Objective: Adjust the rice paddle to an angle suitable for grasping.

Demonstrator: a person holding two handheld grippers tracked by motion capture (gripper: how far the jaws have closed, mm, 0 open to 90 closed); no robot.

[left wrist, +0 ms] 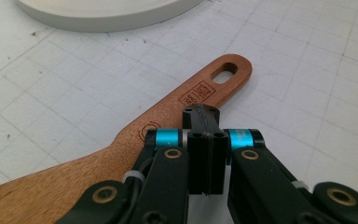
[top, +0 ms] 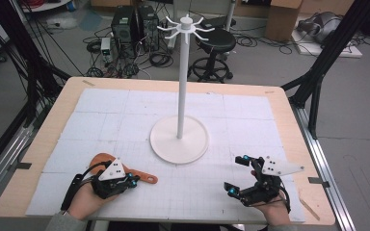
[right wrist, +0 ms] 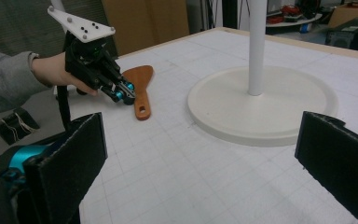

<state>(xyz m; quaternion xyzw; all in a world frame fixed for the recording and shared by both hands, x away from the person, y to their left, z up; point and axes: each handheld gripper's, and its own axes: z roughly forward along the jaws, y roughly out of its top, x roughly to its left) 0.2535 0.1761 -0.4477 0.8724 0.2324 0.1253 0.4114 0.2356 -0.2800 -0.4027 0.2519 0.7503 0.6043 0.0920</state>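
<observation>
A wooden spatula lies flat on the white grid mat at the front left, its handle with a hanging slot pointing right. My left gripper is shut with nothing between its jaws, the tips resting just over the handle. From the right gripper view, the left gripper sits beside the spatula. My right gripper stands wide open and empty at the front right, its pads far apart. A white hook stand rises from a round base mid-table.
The stand's top carries several radiating hooks. Its base lies ahead of the right gripper, and its rim lies beyond the spatula. The wooden table edge runs close to the right hand.
</observation>
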